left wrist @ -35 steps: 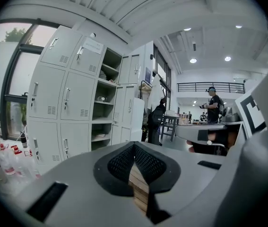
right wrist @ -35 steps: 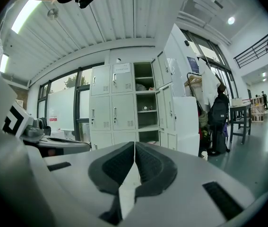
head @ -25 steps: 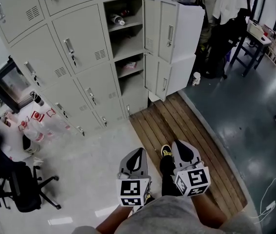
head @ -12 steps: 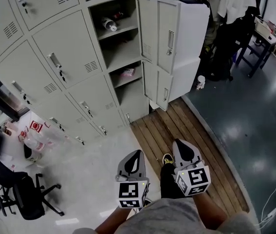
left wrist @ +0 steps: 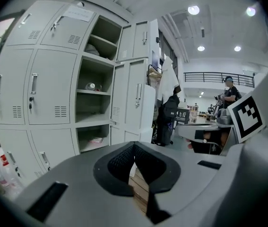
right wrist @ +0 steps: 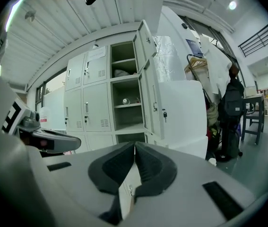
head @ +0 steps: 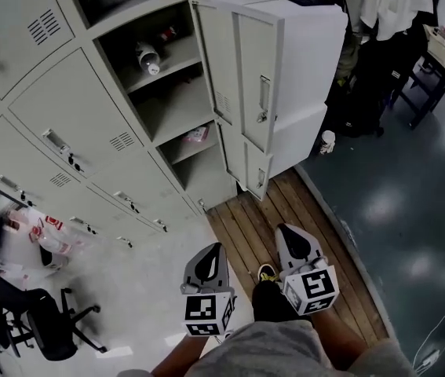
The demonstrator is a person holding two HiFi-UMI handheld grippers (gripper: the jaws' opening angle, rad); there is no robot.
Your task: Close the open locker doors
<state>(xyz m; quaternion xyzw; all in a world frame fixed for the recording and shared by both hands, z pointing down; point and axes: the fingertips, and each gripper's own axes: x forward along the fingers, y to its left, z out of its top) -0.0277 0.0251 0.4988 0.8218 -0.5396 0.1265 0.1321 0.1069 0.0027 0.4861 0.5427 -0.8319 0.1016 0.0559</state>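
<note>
Several locker doors [head: 257, 85] hang swung out at the right end of the lockers [head: 73, 124], their free edges jutting over the wooden floor strip [head: 246, 226] in front of the lockers. Right of the lockers lies open dark floor [head: 410, 210], with a cup [head: 328, 141] standing near the doors' foot. An office chair [head: 45, 328] sits well out from the lockers' left end.

A paper sheet [left wrist: 79, 13] is stuck on one closed door near the lockers' top; I cannot read its print.

Inside the open column, one shelf holds a bottle [head: 147, 56] and a lower shelf a pink packet [head: 197, 134].

My left gripper [head: 219, 246] and right gripper [head: 282, 228] both have their jaws pressed together, holding nothing, well short of the lockers.
</note>
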